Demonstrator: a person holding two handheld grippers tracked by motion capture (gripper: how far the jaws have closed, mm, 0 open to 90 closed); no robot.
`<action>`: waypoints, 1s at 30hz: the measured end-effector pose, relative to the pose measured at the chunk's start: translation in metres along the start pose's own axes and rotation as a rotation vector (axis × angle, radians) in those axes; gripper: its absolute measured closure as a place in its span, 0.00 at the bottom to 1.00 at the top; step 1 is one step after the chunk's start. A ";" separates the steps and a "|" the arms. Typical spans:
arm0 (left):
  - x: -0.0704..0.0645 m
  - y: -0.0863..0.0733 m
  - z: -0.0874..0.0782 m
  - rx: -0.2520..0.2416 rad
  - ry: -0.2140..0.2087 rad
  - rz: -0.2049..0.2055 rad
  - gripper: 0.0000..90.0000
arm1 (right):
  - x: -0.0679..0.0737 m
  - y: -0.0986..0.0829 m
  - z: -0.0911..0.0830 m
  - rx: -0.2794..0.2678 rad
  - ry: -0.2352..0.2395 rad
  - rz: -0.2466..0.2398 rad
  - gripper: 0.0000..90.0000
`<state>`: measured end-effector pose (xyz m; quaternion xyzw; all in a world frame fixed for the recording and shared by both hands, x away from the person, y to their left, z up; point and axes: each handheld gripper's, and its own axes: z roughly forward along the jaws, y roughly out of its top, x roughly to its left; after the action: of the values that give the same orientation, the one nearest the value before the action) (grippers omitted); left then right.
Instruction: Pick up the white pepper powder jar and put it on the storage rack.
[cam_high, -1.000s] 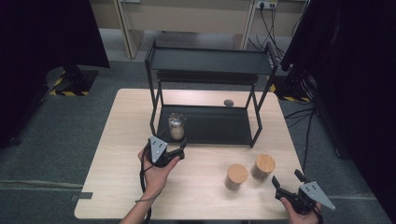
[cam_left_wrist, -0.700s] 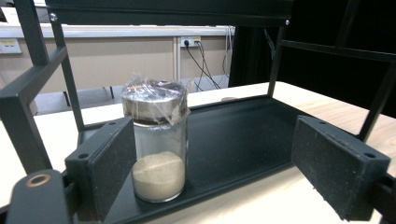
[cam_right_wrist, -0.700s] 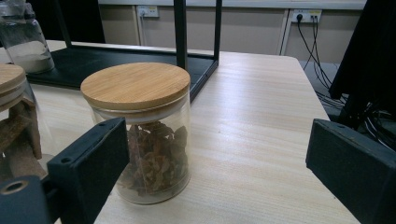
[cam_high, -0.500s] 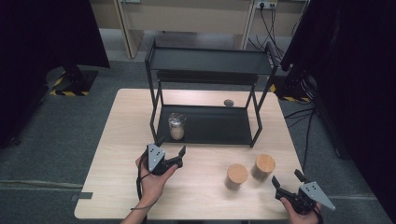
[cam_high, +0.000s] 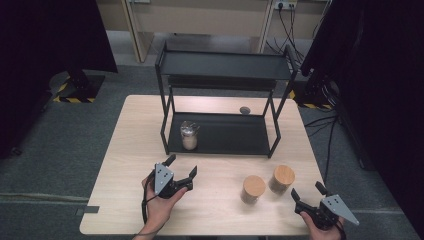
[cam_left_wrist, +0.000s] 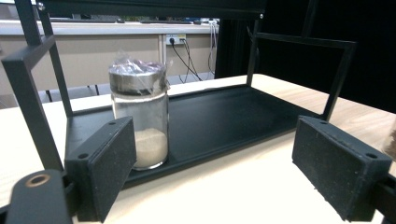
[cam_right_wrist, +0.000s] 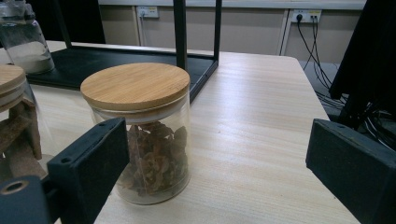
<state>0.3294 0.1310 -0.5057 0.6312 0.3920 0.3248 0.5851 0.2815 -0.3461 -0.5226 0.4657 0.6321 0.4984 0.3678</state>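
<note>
High view looks down on the table — both tool views sit low, sharing the rack.

What lies around my work

I see a pale wooden table across the middle of the high view, with a small dark round object on it above centre. Black curtains hang at upper left and right, wall sockets sit at top, cables trail at right, and a striped stand base rests on the grey floor at left.

Bare tabletop before rack, jar at shelf's left, right side free
</note>
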 end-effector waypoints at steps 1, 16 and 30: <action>0.000 -0.001 -0.001 -0.001 0.000 -0.003 0.15 | 0.000 0.000 0.000 0.000 0.000 0.000 0.07; -0.002 -0.013 -0.015 0.025 -0.019 -0.012 0.15 | 0.000 0.000 0.000 -0.001 -0.001 0.000 0.07; -0.008 -0.019 -0.026 0.026 -0.034 -0.019 0.14 | 0.000 0.000 0.000 -0.002 0.000 -0.001 0.07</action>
<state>0.3010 0.1368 -0.5219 0.6404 0.3924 0.3033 0.5864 0.2814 -0.3461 -0.5226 0.4650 0.6320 0.4988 0.3682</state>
